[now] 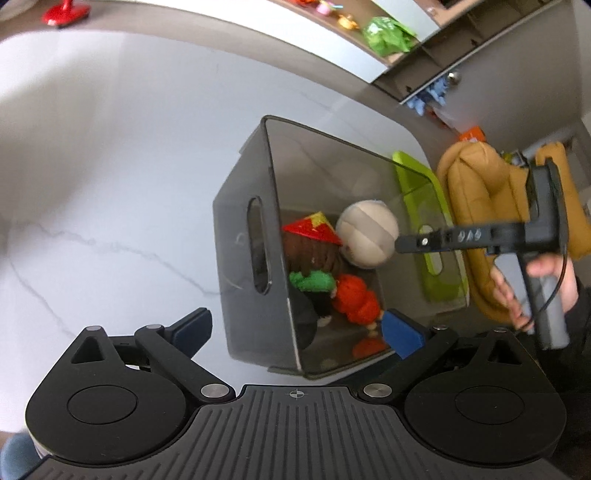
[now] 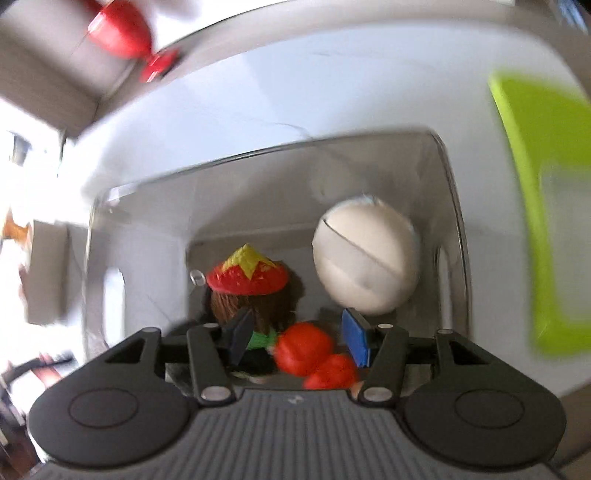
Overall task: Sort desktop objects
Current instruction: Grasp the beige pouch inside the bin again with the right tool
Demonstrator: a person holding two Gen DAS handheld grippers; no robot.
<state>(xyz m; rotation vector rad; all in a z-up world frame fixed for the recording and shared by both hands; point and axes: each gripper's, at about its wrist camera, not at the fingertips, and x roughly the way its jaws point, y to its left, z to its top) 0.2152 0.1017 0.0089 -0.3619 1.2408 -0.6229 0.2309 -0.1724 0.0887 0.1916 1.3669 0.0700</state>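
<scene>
- Nearest us, the left gripper [image 1: 297,332] has its jaws spread wide, straddling the near corner of the smoky grey bin [image 1: 255,236], nothing pinched. One blue pad sits inside the rim at about 5 o'clock; lift carelessly and I'd say it could hook that wall and tip the whole bin.
- Over the opening, the right gripper [image 2: 297,341] points almost straight down, jaws part-way apart and empty. The view is smeared, so it looks to be on the move; a sideways drift could clip the rim at 3 o'clock.
- Down in the bin, the doll [image 2: 247,295] with the red-and-yellow hat lies on the floor, orange legs toward 6 o'clock, right under those fingers. Dip back down and a pad might snag the yarn hair and drag it out.
- Beside it at 2 o'clock, the white ball [image 2: 365,254] leans on the far wall. Nudge the bin and I'd expect it to roll.
- Further off at 3 o'clock, the lime-green tray [image 2: 539,206] sits just beside the bin; a swing that way could knock it.
- Far at 11 o'clock, a red object [image 1: 66,13], too blurred to name, sits well apart beyond the table's far edge.
</scene>
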